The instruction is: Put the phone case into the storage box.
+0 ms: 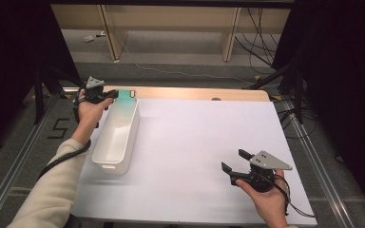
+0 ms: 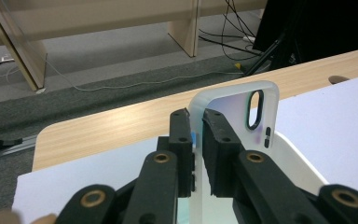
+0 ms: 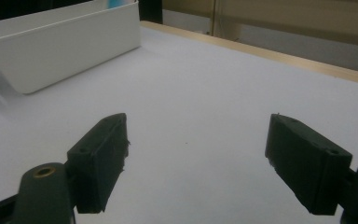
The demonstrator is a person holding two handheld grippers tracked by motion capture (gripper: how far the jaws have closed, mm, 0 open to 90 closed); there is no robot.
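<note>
So the left tool (image 1: 115,95) is clamped on the edge of a translucent phone case (image 2: 235,116), pale teal-ish from above. In the left gripper view both black pads squeeze the case's side wall, with the oval camera cutout just past the tips. The case stands upright at the far end of the white bin (image 1: 105,154), its lower part down inside, its top poking above the rim. That bin is my landmark: a long, narrow tub sitting on the left part of the white surface (image 1: 195,142), running front to back.

The right tool (image 1: 234,160) is well off to the right of the bin, near the front edge of the surface, jaws spread wide with nothing between them, just bare white surface under them. In the right gripper view, the bin sits up at the far left
</note>
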